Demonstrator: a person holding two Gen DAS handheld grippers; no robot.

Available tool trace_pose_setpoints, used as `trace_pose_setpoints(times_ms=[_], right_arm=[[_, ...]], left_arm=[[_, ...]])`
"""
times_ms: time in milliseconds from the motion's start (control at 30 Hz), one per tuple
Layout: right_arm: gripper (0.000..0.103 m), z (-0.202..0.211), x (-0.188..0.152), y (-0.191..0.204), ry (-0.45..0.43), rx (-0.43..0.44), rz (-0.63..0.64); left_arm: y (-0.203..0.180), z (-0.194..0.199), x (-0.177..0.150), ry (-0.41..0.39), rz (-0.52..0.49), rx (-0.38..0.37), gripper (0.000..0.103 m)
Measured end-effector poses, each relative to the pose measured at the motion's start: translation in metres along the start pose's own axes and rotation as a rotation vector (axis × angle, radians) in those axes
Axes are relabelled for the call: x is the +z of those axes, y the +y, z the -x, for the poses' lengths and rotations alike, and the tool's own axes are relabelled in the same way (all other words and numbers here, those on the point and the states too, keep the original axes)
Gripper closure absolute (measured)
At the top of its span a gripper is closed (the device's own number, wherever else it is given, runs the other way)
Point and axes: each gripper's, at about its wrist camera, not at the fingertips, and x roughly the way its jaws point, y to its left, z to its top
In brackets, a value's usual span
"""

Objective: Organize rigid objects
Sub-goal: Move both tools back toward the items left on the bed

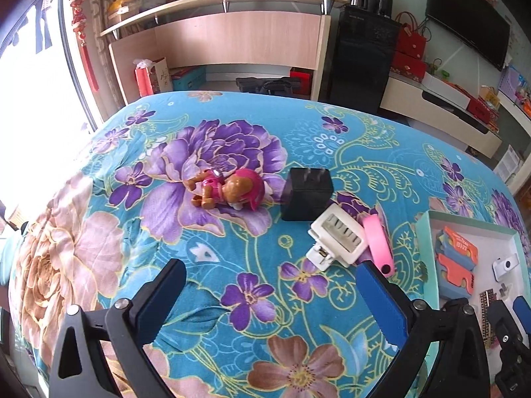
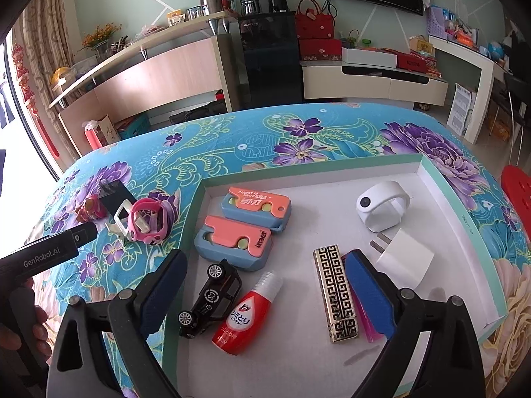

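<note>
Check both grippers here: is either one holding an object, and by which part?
Nothing is held. The left gripper is open over bare cloth; the right gripper is open above the tray.

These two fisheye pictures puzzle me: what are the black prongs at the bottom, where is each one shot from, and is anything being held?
No robot here: a person holds a two-finger tool in each hand, with a camera on each looking along its fingers. The prongs are those fingers. One picture looks from the left gripper, over a flowered blanket with a toy puppy, a black charger, a white adapter and a pink band. The other looks from the right gripper, over a shallow box holding two toy knives, a toy car, a red bottle, a patterned lighter and white gadgets. Both grippers are open and empty.
</note>
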Motion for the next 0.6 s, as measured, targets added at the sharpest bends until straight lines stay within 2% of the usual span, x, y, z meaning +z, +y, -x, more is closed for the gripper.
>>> trace_pose_setpoints(times_ms=[133, 433, 600], right_arm=[[0.006, 0.004, 0.002, 0.006, -0.027, 0.009, 0.003], [0.006, -0.002, 0.005, 0.030, -0.007, -0.037, 0.091], [0.006, -0.002, 0.014, 0.048, -0.007, 0.002, 0.108]], left_arm=[[0.022, -0.001, 0.002, -0.003, 0.058, 0.018, 0.000], [0.057, -0.004, 0.005, -0.007, 0.142, 0.039, 0.000], [0.075, -0.007, 0.007, -0.014, 0.174, 0.062, 0.000]])
